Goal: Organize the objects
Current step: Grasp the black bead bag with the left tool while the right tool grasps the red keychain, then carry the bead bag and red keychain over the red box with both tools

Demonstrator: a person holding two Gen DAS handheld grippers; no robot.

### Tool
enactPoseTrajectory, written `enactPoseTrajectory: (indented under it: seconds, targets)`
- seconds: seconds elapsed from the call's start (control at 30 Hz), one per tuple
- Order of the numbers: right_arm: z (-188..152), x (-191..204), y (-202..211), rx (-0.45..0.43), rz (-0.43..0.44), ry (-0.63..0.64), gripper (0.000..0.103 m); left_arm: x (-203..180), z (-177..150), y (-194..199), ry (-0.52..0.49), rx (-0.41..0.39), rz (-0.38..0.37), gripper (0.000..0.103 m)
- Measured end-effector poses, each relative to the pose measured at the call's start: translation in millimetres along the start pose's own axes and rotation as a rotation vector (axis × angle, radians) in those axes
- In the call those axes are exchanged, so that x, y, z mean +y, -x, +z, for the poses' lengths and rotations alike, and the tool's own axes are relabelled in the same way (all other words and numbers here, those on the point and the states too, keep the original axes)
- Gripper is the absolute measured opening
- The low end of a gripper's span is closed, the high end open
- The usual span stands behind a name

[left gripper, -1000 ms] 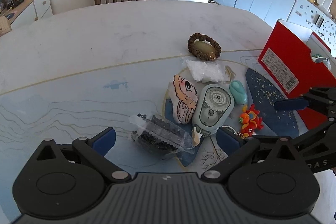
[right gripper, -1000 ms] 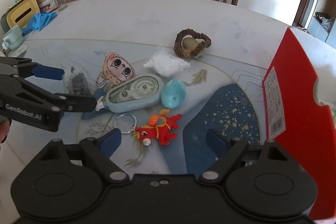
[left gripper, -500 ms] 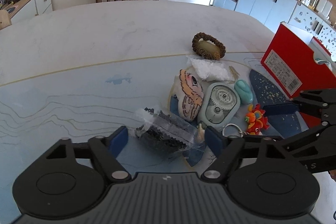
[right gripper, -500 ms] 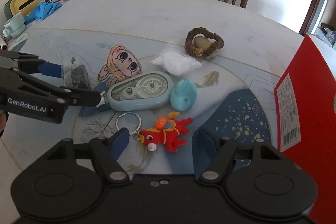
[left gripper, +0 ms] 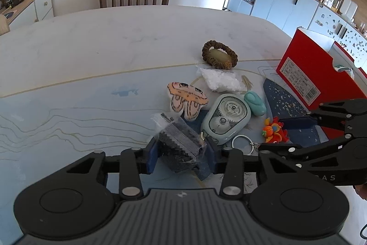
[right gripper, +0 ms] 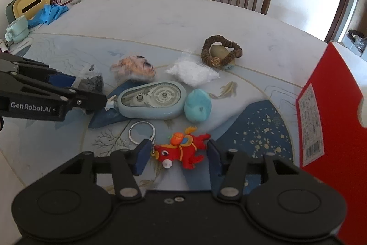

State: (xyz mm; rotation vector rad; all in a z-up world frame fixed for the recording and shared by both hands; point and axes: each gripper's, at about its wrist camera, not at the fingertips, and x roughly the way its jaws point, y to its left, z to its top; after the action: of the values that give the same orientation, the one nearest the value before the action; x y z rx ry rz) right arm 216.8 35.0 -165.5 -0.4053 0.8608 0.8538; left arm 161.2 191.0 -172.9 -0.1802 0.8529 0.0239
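Both tools have just been closing since the earlier frame. Left tool (left gripper: 181, 153) now pinches the clear plastic bag of small black parts (left gripper: 179, 144), which earlier lay loose between its spread pads near the front edge of the marble-patterned desk (left gripper: 91, 43); the bag looks tilted up. Right tool (right gripper: 176, 156) has narrowed around the red plush horse keychain (right gripper: 183, 150), its pads just beside the toy; contact cannot be told. Nearby, the pink plush doll face (left gripper: 187, 99) has shifted and shows blurred in the right wrist view.
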Motion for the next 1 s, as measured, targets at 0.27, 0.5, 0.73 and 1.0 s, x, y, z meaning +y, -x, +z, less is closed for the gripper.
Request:
enactPoseTrajectory:
  seconds: [0.27, 0.5, 0.73, 1.0]
  targets:
    - [-5.0, -8.6, 27.8, -0.028, 0.009, -0.040, 0.052, -6.9, 5.6, 19.9, 0.013, -0.003, -0.001, 0.040]
    - [-1.4, -14.4, 64.0, -0.064, 0.026, -0.061, 0.052, -27.7, 18.5, 46.2, 0.006, -0.008, -0.019, 0.040]
    - [3.3, -21.2, 105.6, -0.095, 0.043, -0.060, 0.052, -64.3, 35.3, 75.3, -0.037, -0.007, -0.079, 0.040]
    - [7.9, -40.4, 156.4, -0.137, 0.034, -0.055, 0.052, -115.4, 53.6, 96.7, -0.100, -0.013, -0.134, 0.040]
